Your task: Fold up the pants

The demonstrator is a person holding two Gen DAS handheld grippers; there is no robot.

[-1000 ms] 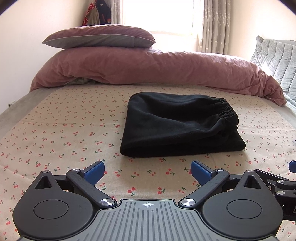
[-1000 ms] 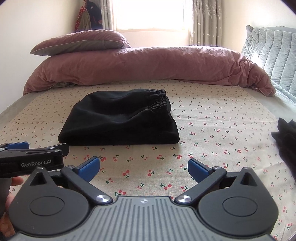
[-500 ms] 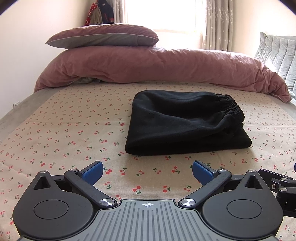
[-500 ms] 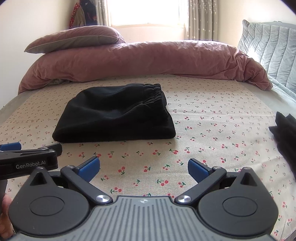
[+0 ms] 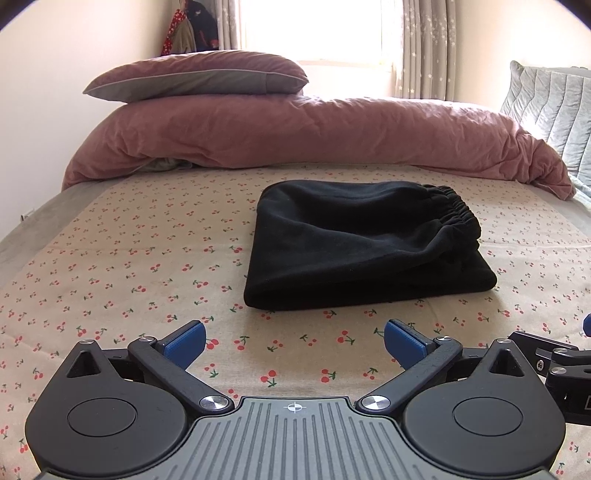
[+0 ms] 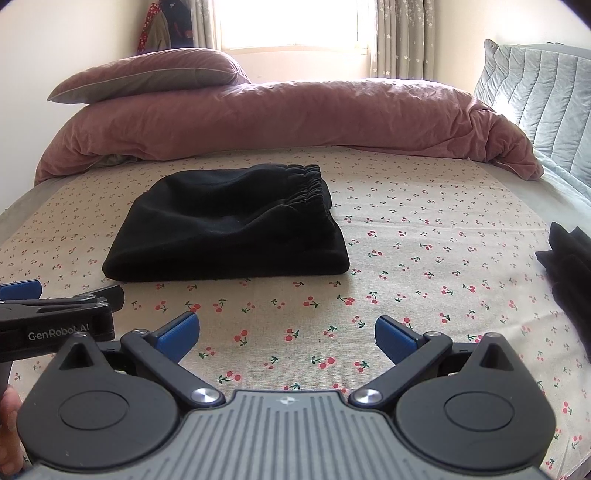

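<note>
Nearest the left wrist camera, the left gripper point(image 5: 293, 341) hangs over the cherry-print sheet point(image 5: 122, 266) with its blue pads point(image 5: 184, 341) spread wide and nothing between them. The right gripper point(image 6: 284, 334) sits just beside it, equally wide and empty, above the same sheet. In the right wrist view the left gripper's black body pokes in at the lower left, and a bit of a hand point(image 6: 9, 417) shows at the edge beneath it.

Just beyond both tools lie the black pants point(image 5: 354, 251), folded into a thick, neat rectangle in the middle of the bed, clear of either gripper. The gathered waistband point(image 5: 454, 203) faces the far right side, with the rounded fold towards the left.

At the right edge of the right wrist view is a dark cloth point(image 6: 569, 266), possibly another garment; too little shows to say.

Farther back a bunched pink duvet point(image 5: 314, 136) runs across the bed, with a pillow point(image 5: 199, 77) on top at the left. A grey quilted cushion point(image 6: 535, 88) stands at the right, and a bright curtained window point(image 5: 317, 29) is behind.
</note>
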